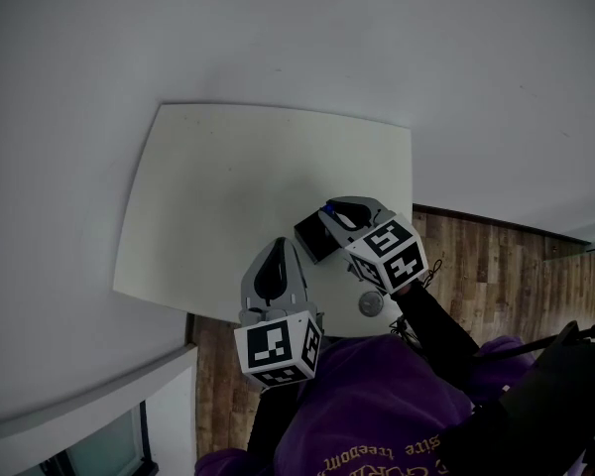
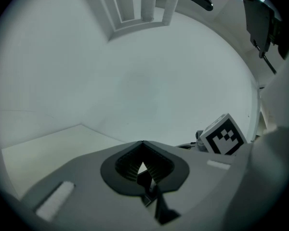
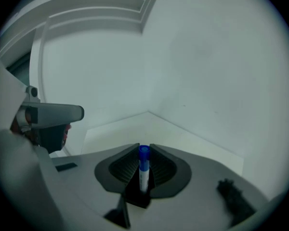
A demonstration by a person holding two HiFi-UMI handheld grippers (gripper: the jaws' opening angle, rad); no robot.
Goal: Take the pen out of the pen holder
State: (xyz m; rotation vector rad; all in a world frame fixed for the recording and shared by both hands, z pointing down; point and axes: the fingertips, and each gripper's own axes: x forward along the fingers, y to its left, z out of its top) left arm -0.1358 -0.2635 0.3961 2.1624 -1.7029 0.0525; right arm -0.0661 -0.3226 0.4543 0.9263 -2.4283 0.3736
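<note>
Pen [image 3: 143,172]: clamped in right gripper [image 3: 144,148], by black pen holder [image 1: 313,238] at the white table's [image 1: 228,196] near right side.
Left gripper [image 2: 142,143]: jaws together, empty; hovers beside holder, likely idle and out of the way.
Pen holder: on table, partly covered by right gripper, unheld.
Right gripper grip: pinches barrel below cap, likely for a straight pull.
Pen look: white barrel, blue cap, upright; lower end hidden.
</note>
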